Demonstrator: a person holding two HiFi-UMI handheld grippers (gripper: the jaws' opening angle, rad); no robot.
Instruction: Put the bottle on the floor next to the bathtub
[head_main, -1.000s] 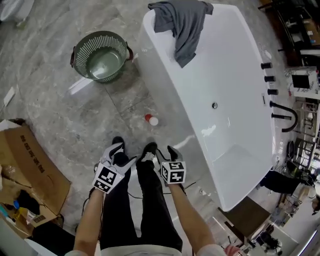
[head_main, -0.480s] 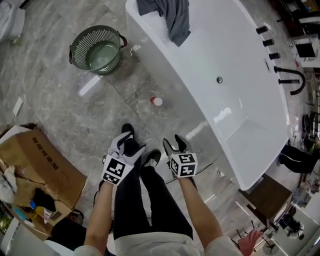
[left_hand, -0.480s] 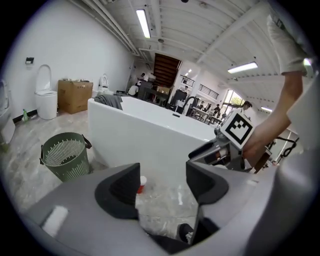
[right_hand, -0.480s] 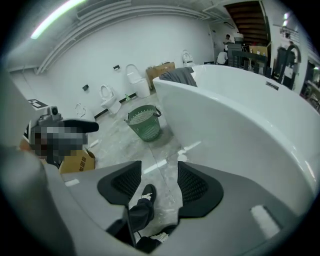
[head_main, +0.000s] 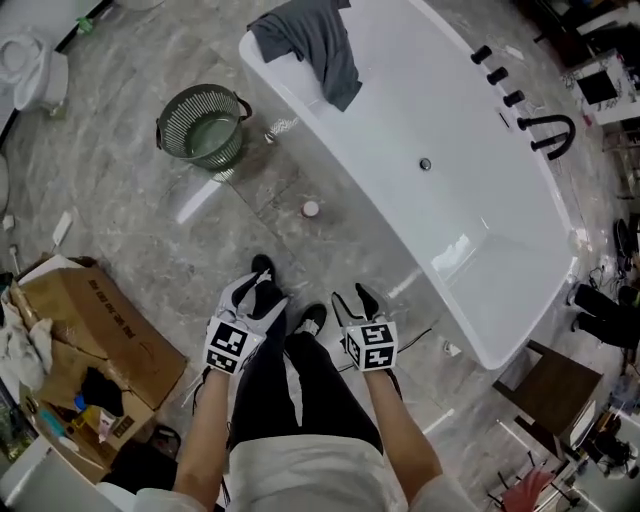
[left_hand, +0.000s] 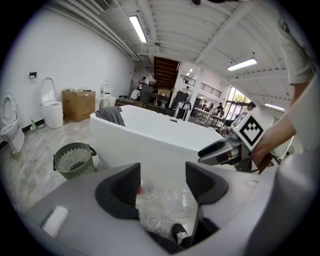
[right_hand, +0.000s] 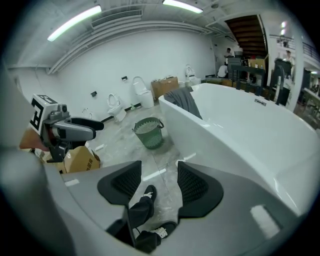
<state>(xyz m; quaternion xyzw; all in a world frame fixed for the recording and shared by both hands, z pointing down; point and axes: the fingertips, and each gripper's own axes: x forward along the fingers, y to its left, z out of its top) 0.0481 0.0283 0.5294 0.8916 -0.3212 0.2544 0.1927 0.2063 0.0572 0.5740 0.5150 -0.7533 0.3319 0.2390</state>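
Note:
The bottle (head_main: 311, 209), small and white with a red cap, stands on the marble floor close beside the white bathtub (head_main: 330, 130). Both grippers hang over the person's legs, well short of the bottle. My left gripper (head_main: 257, 288) is open with nothing between its jaws. In the left gripper view (left_hand: 162, 172) a sliver of the bottle (left_hand: 141, 186) shows past the left jaw, in front of the tub wall (left_hand: 165, 145). My right gripper (head_main: 352, 298) is open and empty too. The right gripper view (right_hand: 160, 172) looks down on the person's shoes, with the tub (right_hand: 240, 130) at the right.
A green slatted basket (head_main: 203, 124) stands left of the tub's end. A grey cloth (head_main: 312, 40) hangs over the tub rim. An open cardboard box (head_main: 95, 340) of clutter lies at the left. A black tap (head_main: 545, 130) rises beyond the tub, and a toilet (head_main: 40, 70) stands top left.
Both grippers have lifted and drawn back toward the person, away from the bottle. The bottle stays on the floor beside the tub. The head view now takes in more of the room.

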